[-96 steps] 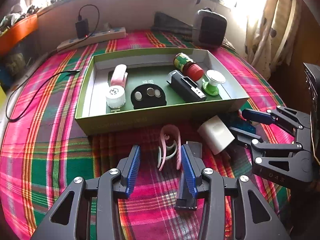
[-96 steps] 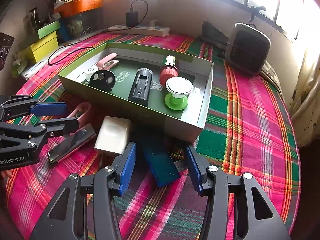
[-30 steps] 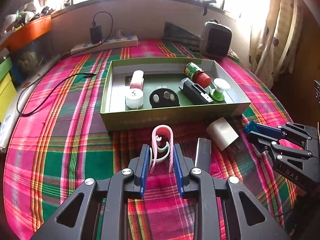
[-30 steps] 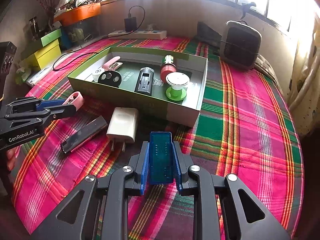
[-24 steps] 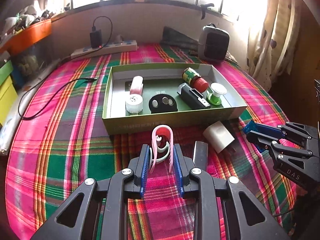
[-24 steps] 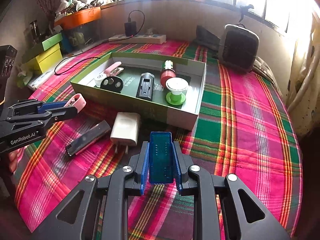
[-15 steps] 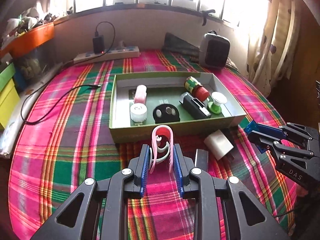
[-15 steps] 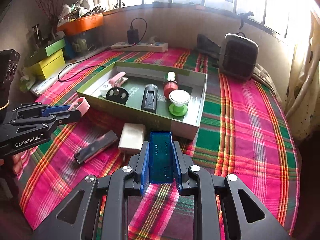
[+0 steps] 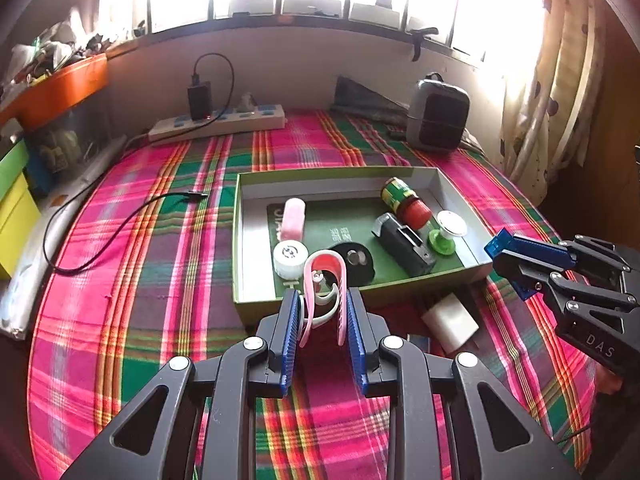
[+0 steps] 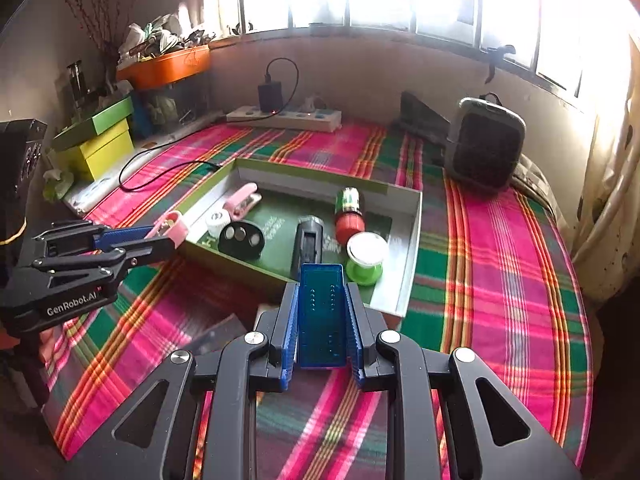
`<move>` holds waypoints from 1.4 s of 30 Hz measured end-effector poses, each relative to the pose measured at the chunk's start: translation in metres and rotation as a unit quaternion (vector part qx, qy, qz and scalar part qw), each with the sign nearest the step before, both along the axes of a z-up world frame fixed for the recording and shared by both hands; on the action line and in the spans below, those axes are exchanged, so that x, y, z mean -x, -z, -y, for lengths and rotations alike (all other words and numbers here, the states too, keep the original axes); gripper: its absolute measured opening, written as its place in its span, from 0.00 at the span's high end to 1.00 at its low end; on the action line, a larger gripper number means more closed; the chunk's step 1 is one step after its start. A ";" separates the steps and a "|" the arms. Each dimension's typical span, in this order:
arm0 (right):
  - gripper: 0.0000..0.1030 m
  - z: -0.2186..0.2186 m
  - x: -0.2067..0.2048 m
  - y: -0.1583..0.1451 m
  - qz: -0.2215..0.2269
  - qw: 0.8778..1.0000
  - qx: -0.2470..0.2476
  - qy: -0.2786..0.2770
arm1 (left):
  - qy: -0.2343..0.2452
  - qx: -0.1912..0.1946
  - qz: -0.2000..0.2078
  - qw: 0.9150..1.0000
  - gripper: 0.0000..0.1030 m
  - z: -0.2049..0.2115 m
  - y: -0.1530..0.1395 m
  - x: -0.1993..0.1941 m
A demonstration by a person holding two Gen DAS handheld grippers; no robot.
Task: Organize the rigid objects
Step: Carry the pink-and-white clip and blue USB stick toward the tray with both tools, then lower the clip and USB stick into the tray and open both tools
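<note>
Six items are already lying inside the green box (image 9: 460, 196) in the middle of the plaid bed (image 9: 160, 264): a pink clip, a white cap, a black disc, a dark rectangular gadget, a red-capped bottle and a green spool. Outside it, a white charger (image 9: 450, 322) and a dark flat bar (image 10: 218, 334) are being left on the cover just beside the box's near wall, so the job is judged well past halfway.

A pink clip (image 9: 324, 298) is being gripped by the left gripper (image 9: 323, 326), its jaws narrowed onto the clip's sides over the box's near edge. A blue plastic case (image 10: 322, 312) is being clamped by the right gripper (image 10: 322, 320), jaws pressed tight against both flanks, near the box's near right corner.
</note>
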State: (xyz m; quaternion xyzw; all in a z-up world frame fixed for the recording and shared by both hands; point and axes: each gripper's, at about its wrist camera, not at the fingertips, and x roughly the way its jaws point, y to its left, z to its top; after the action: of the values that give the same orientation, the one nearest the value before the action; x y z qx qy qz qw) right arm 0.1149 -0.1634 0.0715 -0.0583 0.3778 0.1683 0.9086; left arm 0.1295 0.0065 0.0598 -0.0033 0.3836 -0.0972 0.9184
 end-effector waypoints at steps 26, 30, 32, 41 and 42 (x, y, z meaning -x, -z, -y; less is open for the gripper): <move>0.78 -0.042 -0.076 0.009 -0.046 0.999 -0.018 -0.015 | -0.007 -0.003 -0.015 1.000 0.78 -0.018 -0.001 -0.069; 0.78 -0.047 -0.092 0.016 -0.062 0.998 -0.025 -0.013 | -0.008 -0.005 -0.022 1.000 0.78 -0.019 0.002 -0.079; 0.78 -0.049 -0.099 0.019 -0.068 0.997 -0.029 -0.014 | -0.010 -0.006 -0.026 1.000 0.78 -0.019 0.005 -0.083; 0.78 -0.060 -0.119 0.031 -0.086 0.996 -0.033 -0.018 | -0.006 -0.009 -0.045 0.999 0.78 -0.016 0.016 -0.099; 0.78 -0.061 -0.121 0.032 -0.088 0.995 -0.033 -0.018 | -0.005 -0.010 -0.046 0.999 0.78 -0.015 0.017 -0.100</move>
State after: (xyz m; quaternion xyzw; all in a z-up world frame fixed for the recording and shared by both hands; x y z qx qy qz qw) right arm 0.2358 -0.1028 0.0391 -0.0199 0.4494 0.2017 0.8700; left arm 0.2291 0.0217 0.0426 -0.0005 0.4260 -0.0887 0.9004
